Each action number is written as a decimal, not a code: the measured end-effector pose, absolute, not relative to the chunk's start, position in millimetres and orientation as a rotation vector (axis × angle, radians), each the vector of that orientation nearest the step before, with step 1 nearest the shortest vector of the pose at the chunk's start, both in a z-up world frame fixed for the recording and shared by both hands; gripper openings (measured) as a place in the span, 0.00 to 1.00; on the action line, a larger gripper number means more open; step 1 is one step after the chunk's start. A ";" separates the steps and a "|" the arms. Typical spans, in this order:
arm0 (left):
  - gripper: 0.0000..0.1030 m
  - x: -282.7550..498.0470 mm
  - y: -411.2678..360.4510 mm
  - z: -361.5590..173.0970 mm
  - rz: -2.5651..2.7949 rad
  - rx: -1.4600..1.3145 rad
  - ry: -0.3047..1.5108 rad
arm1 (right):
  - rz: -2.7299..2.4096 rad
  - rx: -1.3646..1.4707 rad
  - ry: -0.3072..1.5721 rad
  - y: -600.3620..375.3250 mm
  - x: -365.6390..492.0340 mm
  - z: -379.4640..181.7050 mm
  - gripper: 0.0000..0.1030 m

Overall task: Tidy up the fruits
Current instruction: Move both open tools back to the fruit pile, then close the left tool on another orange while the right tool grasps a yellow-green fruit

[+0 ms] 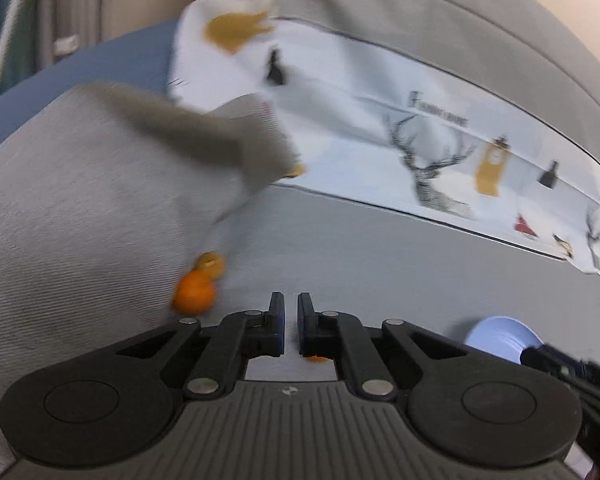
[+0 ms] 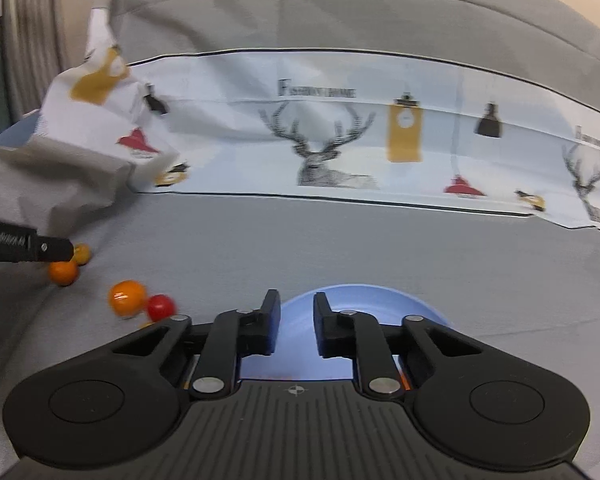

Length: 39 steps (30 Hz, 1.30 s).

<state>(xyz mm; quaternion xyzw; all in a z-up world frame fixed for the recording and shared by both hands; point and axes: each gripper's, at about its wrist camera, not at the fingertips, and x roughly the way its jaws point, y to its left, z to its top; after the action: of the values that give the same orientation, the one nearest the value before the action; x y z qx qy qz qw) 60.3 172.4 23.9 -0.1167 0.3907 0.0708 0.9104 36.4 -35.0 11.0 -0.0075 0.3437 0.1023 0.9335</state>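
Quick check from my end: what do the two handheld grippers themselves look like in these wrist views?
Both are matte black. The left gripper and right gripper each have two slim fingers with blue pads, on linkage bars with silver rivets. Behind sit two round black housings and a ribbed grey plate with a small crosshair mark. No cables or sleeves show.

Blue plate (image 2: 364, 300) partly behind gripper (image 2: 297, 306)

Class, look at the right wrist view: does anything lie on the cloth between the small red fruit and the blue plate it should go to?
Nothing visible does. The red fruit sits left of the blue plate with bare grey cloth between; an orange fruit lies on its far side.
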 end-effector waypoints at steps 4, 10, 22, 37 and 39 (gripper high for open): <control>0.06 64.0 186.0 19.0 0.172 -0.287 0.841 | 0.316 -0.057 0.752 -11.1 33.2 2.3 0.18; 0.07 66.5 200.4 13.9 0.228 -0.329 0.854 | 0.427 -0.183 0.793 20.0 25.4 -10.7 0.22; 0.31 89.9 169.7 -4.8 0.100 -0.289 0.918 | 0.460 -0.341 0.812 39.7 16.0 -35.6 0.25; 0.51 115.9 146.9 -28.5 0.071 -0.240 1.004 | 0.425 -0.372 0.782 41.4 14.8 -50.4 0.25; 0.50 118.4 144.3 -30.6 0.071 -0.233 1.007 | 0.430 -0.381 0.768 41.7 13.7 -49.6 0.25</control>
<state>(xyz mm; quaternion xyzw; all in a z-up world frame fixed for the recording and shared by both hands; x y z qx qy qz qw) 118.4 144.3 -30.6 -0.1112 0.4815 0.0337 0.8687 13.7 41.7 -49.6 -0.1833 0.3694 0.2067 0.8872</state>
